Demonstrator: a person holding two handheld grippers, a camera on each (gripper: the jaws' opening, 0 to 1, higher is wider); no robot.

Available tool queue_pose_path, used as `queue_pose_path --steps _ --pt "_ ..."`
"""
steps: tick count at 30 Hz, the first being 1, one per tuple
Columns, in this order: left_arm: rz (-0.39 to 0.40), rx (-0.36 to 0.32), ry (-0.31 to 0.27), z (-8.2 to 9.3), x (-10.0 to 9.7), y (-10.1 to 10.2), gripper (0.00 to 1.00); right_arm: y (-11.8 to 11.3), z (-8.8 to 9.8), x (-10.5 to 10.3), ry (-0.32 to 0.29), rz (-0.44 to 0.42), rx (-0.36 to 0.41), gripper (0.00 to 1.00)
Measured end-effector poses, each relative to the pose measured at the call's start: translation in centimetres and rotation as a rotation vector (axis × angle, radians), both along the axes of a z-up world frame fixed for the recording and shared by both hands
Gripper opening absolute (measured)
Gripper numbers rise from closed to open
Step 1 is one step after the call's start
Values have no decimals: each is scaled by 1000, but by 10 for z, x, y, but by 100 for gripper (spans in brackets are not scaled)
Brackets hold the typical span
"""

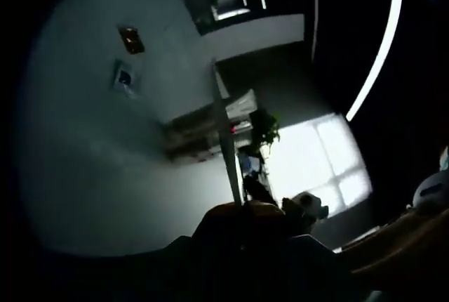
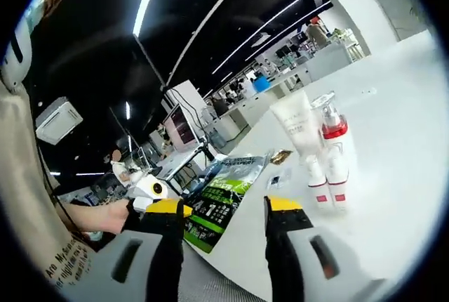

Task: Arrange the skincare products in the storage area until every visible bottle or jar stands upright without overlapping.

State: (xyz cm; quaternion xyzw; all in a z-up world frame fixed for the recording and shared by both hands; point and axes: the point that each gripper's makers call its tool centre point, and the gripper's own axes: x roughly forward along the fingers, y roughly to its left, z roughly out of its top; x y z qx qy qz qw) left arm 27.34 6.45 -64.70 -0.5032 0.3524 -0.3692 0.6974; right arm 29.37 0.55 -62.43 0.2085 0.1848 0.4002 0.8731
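White table (image 2: 393, 105) has the tube (image 2: 295, 123) and bottles (image 2: 331, 154) upright already; right gripper (image 2: 224, 214) hangs released, empty. Left gripper's state, can't tell. Probably just checking next.

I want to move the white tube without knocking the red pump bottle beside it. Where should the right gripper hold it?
Probably grip the white tube across its wide upper body, coming from the open side away from the red pump bottle. It stands on its narrow cap, so a high hold seems steadier. The right gripper is open.
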Motion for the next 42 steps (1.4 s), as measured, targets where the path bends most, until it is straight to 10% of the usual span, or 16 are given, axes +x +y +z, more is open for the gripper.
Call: queue_pose_path --steps 12,42 --pt "-39 53 105 -39 -2 -6 0 -18 -6 7 -9 -73 -75 82" --pt "-44 79 302 -92 7 -6 0 -41 -21 10 24 -170 -144 100"
